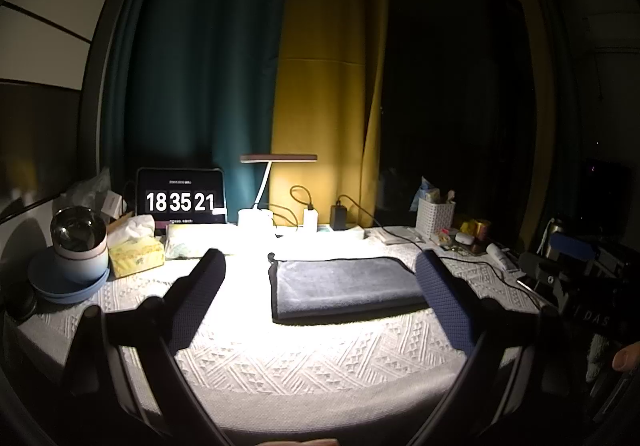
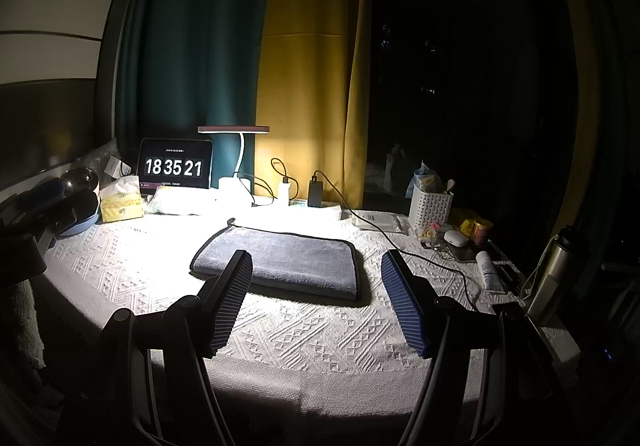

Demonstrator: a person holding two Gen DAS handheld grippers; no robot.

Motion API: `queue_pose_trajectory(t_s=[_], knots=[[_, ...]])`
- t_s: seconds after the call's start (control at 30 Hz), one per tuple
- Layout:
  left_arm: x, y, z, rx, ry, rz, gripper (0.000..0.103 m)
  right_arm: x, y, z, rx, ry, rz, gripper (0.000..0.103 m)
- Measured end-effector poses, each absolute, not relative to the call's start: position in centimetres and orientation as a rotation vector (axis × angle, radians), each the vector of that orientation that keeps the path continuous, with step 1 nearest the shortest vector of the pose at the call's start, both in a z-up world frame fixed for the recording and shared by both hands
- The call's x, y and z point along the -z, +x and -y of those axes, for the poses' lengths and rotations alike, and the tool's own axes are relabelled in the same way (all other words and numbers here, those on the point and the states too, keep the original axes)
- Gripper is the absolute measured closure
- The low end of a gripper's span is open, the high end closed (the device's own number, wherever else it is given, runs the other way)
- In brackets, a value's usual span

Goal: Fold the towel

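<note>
A grey towel (image 1: 344, 286) with a dark border lies folded flat in a neat rectangle on the white textured tablecloth (image 1: 304, 362), under the desk lamp. It also shows in the right wrist view (image 2: 280, 262). My left gripper (image 1: 320, 266) is open and empty, held above the table's near side, short of the towel. My right gripper (image 2: 316, 262) is open and empty, held above the near edge of the towel. The right gripper's body (image 1: 580, 278) shows at the right edge of the left wrist view.
A lit desk lamp (image 1: 278, 162), a tablet clock (image 1: 180, 198), chargers and cables stand at the back. A tissue box (image 1: 136, 250), a mug on blue plates (image 1: 76, 258) sit left. A white basket (image 2: 430, 208), small items and a steel bottle (image 2: 554, 270) sit right.
</note>
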State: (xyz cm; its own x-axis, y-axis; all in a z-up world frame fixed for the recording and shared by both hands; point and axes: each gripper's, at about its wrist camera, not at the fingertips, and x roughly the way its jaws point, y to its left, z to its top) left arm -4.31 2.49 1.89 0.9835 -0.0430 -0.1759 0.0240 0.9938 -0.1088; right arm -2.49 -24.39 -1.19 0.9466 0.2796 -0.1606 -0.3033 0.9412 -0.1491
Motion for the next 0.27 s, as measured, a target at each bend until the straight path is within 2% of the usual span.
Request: queue_pose_trajectory(t_s=[0.27], knots=[[-0.98,-3.61,-2.47,0.055,-0.110,-0.216,0.006,1.91,-1.75,24.17,-0.309,-0.162,-0.167,0.033]])
